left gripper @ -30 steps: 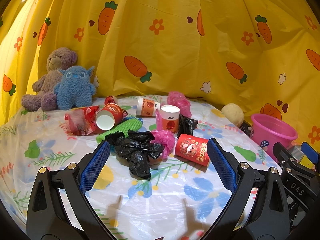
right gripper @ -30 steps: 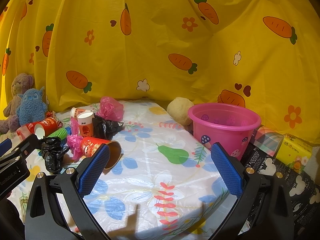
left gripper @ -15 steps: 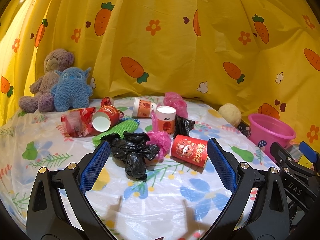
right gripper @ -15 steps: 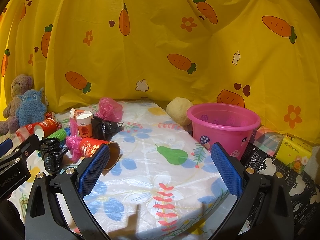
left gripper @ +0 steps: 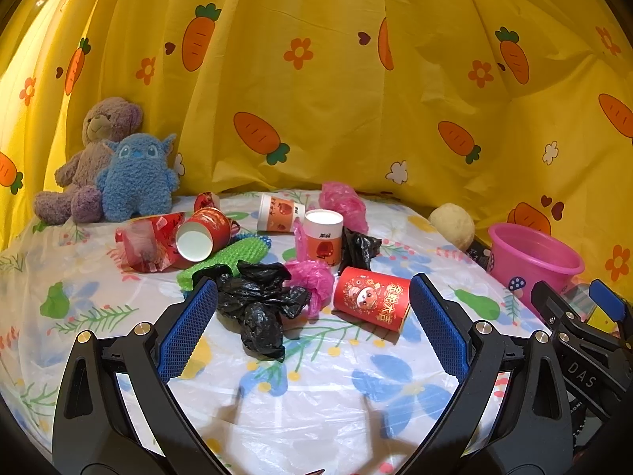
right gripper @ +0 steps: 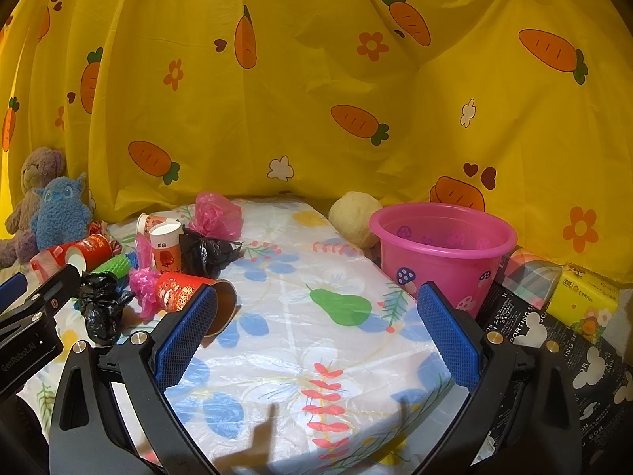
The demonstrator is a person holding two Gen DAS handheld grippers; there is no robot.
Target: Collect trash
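Nearest, the left gripper (left gripper: 312, 328) is held low over the flowered table cover (left gripper: 316, 392), its blue-padded fingers (left gripper: 186, 328) spread wide and level, with nothing between them. The right gripper (right gripper: 316, 332) is posed the same way further right, fingers gaping and empty, aimed across the bare stretch of cover toward the pink bucket (right gripper: 447, 249).

Just beyond the left gripper's fingertips, a crumpled black bag (left gripper: 261, 304) is seen, and beside it on the right a red paper cup (left gripper: 370, 303) lies on its side, its open end turned to the right. Between these two a pink plastic wad (left gripper: 312, 277) is wedged. Behind them a white-and-orange cup (left gripper: 323, 237) stands upright, with a second black bag (left gripper: 358, 249) touching its right side. To the left, a green scrubber (left gripper: 233, 253) lies under another tipped red cup (left gripper: 203, 233), which rests against a red wrapper (left gripper: 144, 241). Farther back, a lying white cup (left gripper: 279, 213) and a pink bag (left gripper: 342, 204) are found.

At the far left two plush toys (left gripper: 118, 174) are propped against the yellow carrot curtain (left gripper: 316, 79). At the far right a pale ball (right gripper: 352, 219) sits just behind the bucket, and tissue packs (right gripper: 581, 301) are stacked to the right of it.
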